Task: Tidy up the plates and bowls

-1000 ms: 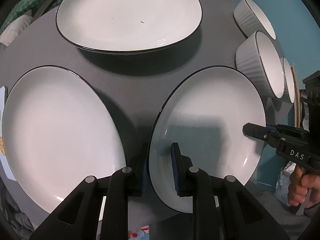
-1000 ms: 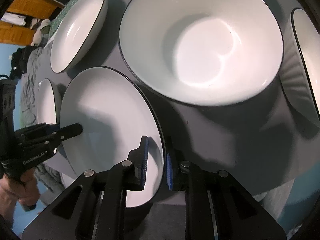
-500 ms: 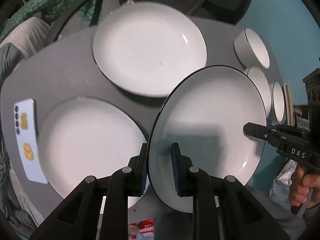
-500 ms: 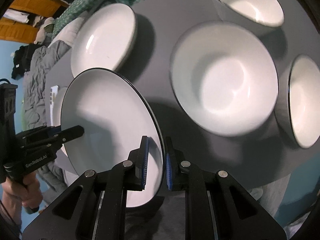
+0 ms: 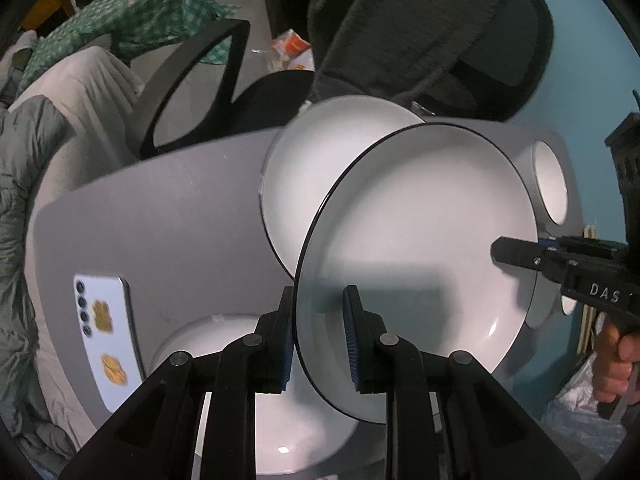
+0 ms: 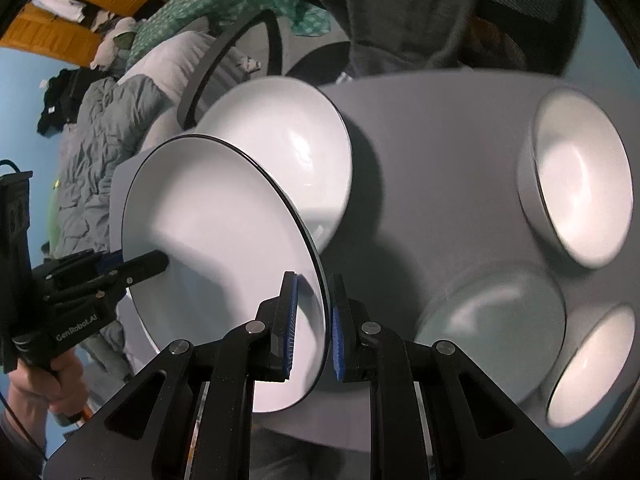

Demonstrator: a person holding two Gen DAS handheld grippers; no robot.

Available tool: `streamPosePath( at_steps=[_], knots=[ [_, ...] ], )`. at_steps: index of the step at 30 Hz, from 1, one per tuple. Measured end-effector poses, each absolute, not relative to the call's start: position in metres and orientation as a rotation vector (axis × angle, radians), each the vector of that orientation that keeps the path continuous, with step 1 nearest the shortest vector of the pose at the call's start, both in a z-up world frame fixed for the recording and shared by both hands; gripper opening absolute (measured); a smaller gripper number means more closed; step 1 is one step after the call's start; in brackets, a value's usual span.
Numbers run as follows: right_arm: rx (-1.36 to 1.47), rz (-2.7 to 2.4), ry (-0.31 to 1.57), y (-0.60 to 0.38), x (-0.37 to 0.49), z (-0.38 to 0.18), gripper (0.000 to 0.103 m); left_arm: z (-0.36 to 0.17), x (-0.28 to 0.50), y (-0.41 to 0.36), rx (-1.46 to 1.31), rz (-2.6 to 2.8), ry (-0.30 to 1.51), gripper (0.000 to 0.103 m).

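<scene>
A white plate with a black rim hangs tilted above the grey table, held at opposite edges. My left gripper is shut on its near rim. My right gripper is shut on the other rim of the same plate. Each gripper shows in the other's view: the right one, the left one. A second plate lies on the table behind the held one, and a third plate lies under my left fingers. Three white bowls stand to the right.
A white phone lies face down near the table's left edge. Beyond the far edge stands a black office chair with a dark garment over it. Bedding is piled to the left.
Both grippers have lifted the plate off the table and carried it up and toward the far plate. The table and bowls now look smaller and farther below.
</scene>
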State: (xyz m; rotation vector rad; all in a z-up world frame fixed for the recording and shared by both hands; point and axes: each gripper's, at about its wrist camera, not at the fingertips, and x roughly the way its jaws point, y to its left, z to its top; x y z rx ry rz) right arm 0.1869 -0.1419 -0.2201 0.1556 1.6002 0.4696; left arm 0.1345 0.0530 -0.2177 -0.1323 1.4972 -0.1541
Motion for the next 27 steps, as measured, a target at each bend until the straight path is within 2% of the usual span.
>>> streamPosePath(
  at_steps=[9,27],
  knots=[
    [0.081,0.517,1.628,-0.119,0.231,-0.242,0.015,-0.249,0.164,0.055,-0.109,-0.093,1.540,0.021],
    [-0.005,0.548,1.698,-0.124,0.262,-0.266,0.014,-0.260,0.179,0.058,-0.062,-0.075,1.567,0.020]
  ],
)
